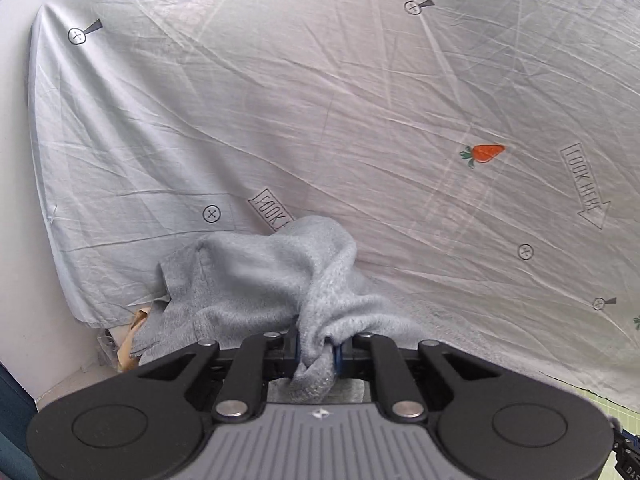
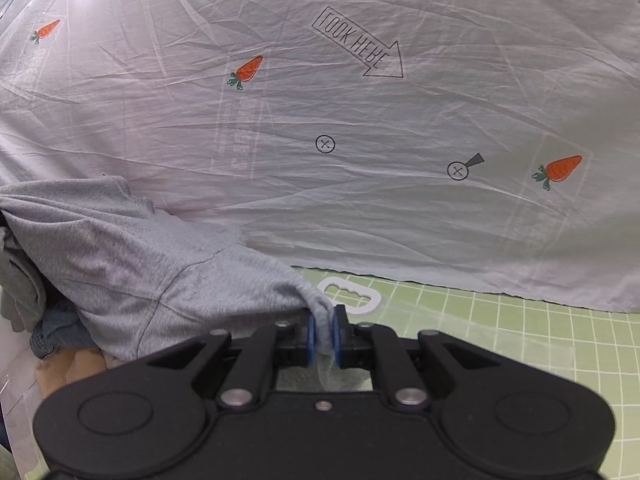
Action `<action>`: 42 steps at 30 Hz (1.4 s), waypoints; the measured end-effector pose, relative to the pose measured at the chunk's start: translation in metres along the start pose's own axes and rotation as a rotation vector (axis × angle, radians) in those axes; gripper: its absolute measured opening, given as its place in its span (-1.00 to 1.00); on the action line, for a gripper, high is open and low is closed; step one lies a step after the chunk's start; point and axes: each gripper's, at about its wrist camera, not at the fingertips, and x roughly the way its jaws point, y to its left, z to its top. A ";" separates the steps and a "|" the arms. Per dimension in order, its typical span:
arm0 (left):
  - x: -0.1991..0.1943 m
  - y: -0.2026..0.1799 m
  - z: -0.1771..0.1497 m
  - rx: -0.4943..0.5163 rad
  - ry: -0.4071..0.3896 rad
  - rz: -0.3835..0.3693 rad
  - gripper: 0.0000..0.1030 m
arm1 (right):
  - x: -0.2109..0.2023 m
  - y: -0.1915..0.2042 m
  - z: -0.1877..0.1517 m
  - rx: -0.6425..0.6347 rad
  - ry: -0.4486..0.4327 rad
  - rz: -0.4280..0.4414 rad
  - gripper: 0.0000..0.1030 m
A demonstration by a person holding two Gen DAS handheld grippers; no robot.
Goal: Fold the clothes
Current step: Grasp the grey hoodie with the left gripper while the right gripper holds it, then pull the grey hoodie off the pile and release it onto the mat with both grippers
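I have my left gripper (image 1: 316, 354) clamped narrow on a bunched fold of the soft grey fleece garment (image 1: 264, 280), the blue pads pressing it from both sides; the cloth heaps up just ahead of those fingers and spills off to their left. My right gripper (image 2: 323, 334) is pinched nearly closed on a thin edge of the same grey garment (image 2: 132, 264), which stretches away to the left of its fingers. Beyond both pairs of fingers lies the wrinkled pale sheet printed with carrots and arrows (image 2: 360, 120). Just past my right fingertips sits a white plastic loop (image 2: 350, 294) on the green gridded mat (image 2: 520, 344).
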 end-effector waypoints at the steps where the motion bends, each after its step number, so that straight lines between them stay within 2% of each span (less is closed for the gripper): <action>1: -0.008 -0.007 -0.006 0.006 0.005 -0.018 -0.73 | -0.007 -0.006 -0.003 0.009 -0.004 -0.008 -0.83; 4: -0.035 -0.035 -0.024 0.031 0.030 -0.087 -0.73 | -0.026 -0.029 -0.013 0.040 -0.003 -0.043 -0.83; 8: -0.064 -0.079 -0.052 0.073 0.101 -0.190 -0.73 | -0.049 -0.066 -0.025 0.076 0.004 -0.108 -0.83; 16: -0.086 -0.160 -0.128 0.143 0.356 -0.413 -0.67 | -0.091 -0.147 -0.040 0.151 -0.018 -0.326 -0.83; 20: -0.075 -0.166 -0.155 0.118 0.488 -0.429 -0.57 | -0.102 -0.180 -0.048 0.176 0.036 -0.428 -0.80; 23: -0.071 -0.149 -0.159 0.064 0.495 -0.417 -0.48 | -0.107 -0.187 -0.059 0.190 0.077 -0.451 -0.73; 25: -0.070 -0.136 -0.156 0.030 0.481 -0.410 -0.38 | -0.108 -0.185 -0.067 0.192 0.091 -0.462 -0.52; 27: -0.067 -0.125 -0.152 0.014 0.468 -0.391 -0.21 | -0.106 -0.177 -0.072 0.189 0.103 -0.464 -0.41; 29: -0.060 -0.116 -0.147 0.011 0.458 -0.366 -0.12 | -0.103 -0.168 -0.074 0.182 0.111 -0.463 -0.29; 35: -0.050 -0.079 -0.142 -0.051 0.449 -0.287 -0.01 | -0.090 -0.138 -0.068 0.123 0.112 -0.488 0.11; 37: -0.047 -0.060 -0.139 -0.097 0.422 -0.235 0.09 | -0.086 -0.130 -0.065 0.112 0.110 -0.500 0.44; 39: -0.040 -0.041 -0.137 -0.130 0.392 -0.162 0.34 | -0.082 -0.122 -0.061 0.104 0.106 -0.518 0.65; 42: -0.023 -0.020 -0.133 -0.124 0.394 -0.083 0.45 | -0.073 -0.111 -0.055 0.082 0.108 -0.565 0.79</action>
